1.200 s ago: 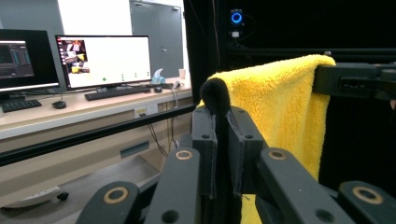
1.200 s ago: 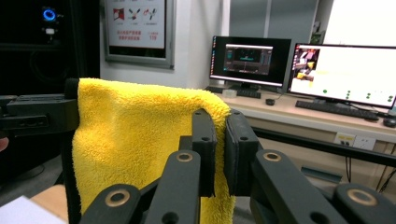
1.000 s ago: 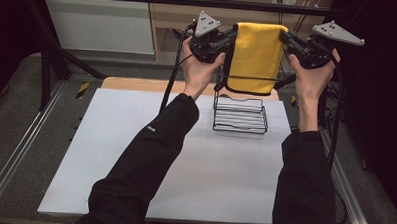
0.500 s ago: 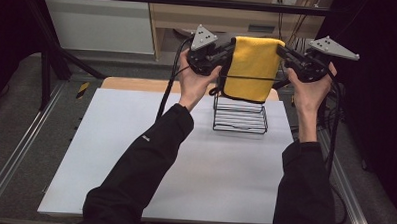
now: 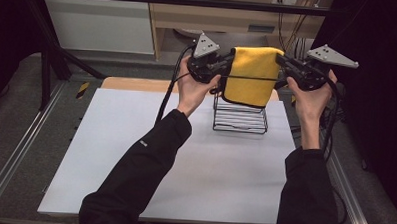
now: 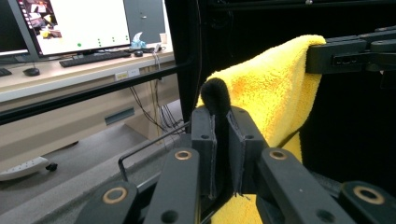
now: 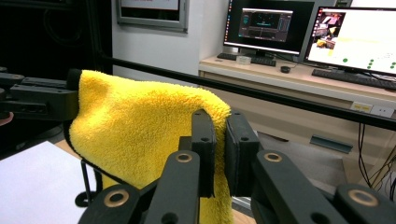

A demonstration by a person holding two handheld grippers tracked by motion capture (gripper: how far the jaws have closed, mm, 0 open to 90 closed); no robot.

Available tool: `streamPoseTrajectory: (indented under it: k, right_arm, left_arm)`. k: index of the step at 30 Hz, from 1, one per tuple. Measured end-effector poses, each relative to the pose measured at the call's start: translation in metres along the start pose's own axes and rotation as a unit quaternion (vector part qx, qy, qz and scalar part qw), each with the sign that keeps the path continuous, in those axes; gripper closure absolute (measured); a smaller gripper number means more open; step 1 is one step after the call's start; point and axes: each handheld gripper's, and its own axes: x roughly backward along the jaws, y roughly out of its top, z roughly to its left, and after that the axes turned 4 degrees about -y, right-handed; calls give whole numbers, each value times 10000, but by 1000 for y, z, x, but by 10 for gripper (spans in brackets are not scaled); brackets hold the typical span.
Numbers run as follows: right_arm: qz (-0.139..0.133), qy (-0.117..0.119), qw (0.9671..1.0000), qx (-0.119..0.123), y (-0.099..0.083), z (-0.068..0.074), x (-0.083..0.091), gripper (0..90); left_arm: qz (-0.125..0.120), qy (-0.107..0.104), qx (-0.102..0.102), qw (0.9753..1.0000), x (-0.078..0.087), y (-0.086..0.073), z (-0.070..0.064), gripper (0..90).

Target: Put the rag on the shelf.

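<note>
1. Both forearms reach forward, hands raised above the white table [image 5: 135,155].
2. The left gripper [image 5: 223,68] and right gripper [image 5: 283,70], jaws clamped, stretch a fluffy yellow microfibre cloth [image 5: 250,74] over the black wire rack [image 5: 240,118].

A white worktop [image 5: 135,155] is lying under the camera, its far edge showing a strip of bare wood [image 5: 137,84]. One thing is standing directly on it — a black wire rack [image 5: 240,117], sitting toward the far right part of the white surface, close to the wooden strip. The rest of the white sheet is lying bare — the sleeves are only passing above it.
</note>
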Motion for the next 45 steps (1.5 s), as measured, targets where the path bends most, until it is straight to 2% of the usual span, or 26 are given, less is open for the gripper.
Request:
streamPoseTrajectory:
  k: [12,15,22,27,34,38,45]
  right_arm:
    - [19,-59,9999,81,-4,0,8,838]
    - [13,-92,9999,65,-2,0,9,838]
    - [-45,-26,9999,129,-4,1,16,837]
    - [4,48,9997,230,-9,6,24,835]
    - [36,90,9997,234,-22,12,32,835]
    - [72,127,9998,161,-30,13,35,835]
    - [294,199,9993,72,-46,14,38,835]
  left_arm:
    - [86,-113,-80,9999,2,0,-7,811]
    - [110,-67,-75,9999,1,1,-9,811]
    - [123,-120,-194,9997,6,2,-14,811]
    - [256,-164,-286,9991,11,-5,-19,808]
    - [428,-162,-452,9979,13,-16,-25,804]
    - [508,-200,-455,9975,13,-23,-28,802]
    - [736,-233,-410,9962,11,-36,-33,792]
